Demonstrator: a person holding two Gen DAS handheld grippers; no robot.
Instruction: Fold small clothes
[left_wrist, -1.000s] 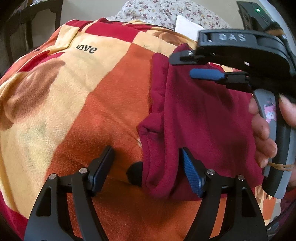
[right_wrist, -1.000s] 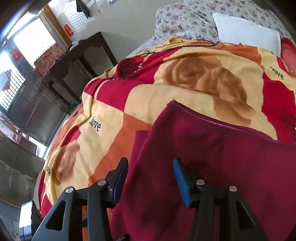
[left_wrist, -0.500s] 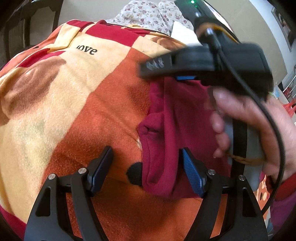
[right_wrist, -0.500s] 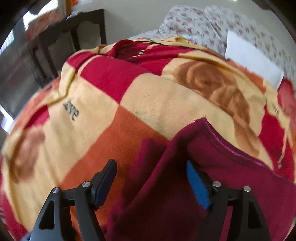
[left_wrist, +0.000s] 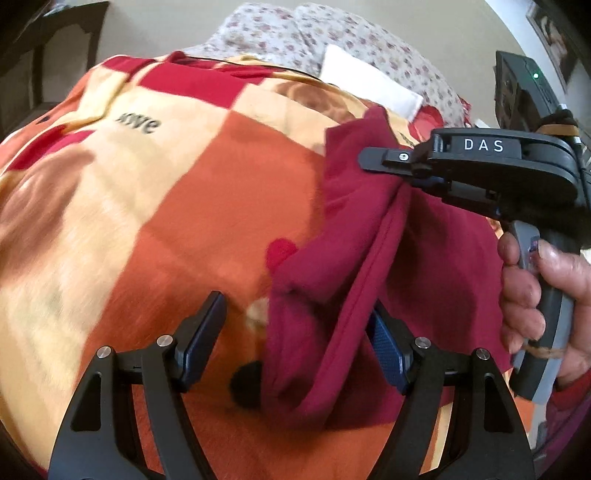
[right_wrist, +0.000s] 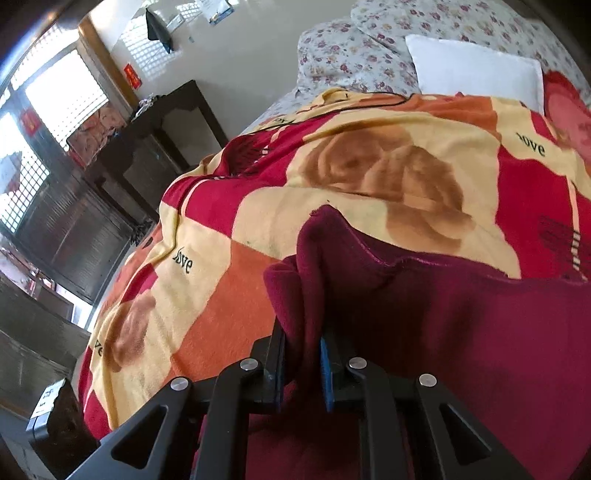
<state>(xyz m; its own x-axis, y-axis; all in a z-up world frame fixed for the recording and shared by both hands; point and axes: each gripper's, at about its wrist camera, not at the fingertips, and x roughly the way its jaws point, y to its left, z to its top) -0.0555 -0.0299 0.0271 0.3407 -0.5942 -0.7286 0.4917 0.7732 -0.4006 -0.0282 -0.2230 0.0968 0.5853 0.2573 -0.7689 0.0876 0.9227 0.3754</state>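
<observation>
A dark red garment (left_wrist: 354, 266) lies bunched on an orange, red and cream blanket (left_wrist: 184, 206). My left gripper (left_wrist: 299, 339) is open, and a hanging fold of the garment sits between its fingers near the right one. My right gripper (right_wrist: 303, 354) is shut on a bunched edge of the same garment (right_wrist: 461, 332). It also shows in the left wrist view (left_wrist: 406, 177), pinching the cloth and lifting it off the blanket. A hand holds its handle.
The blanket covers a bed with a floral pillow (right_wrist: 369, 48) and a white pillow (right_wrist: 476, 70) at its head. A dark wooden cabinet (right_wrist: 147, 147) and windows stand to the left of the bed. A small black spot (left_wrist: 245, 384) lies on the blanket.
My right gripper has shut on the garment's edge and raised it, pulling the cloth into a taut fold. The left gripper stays open at the lower fold.
</observation>
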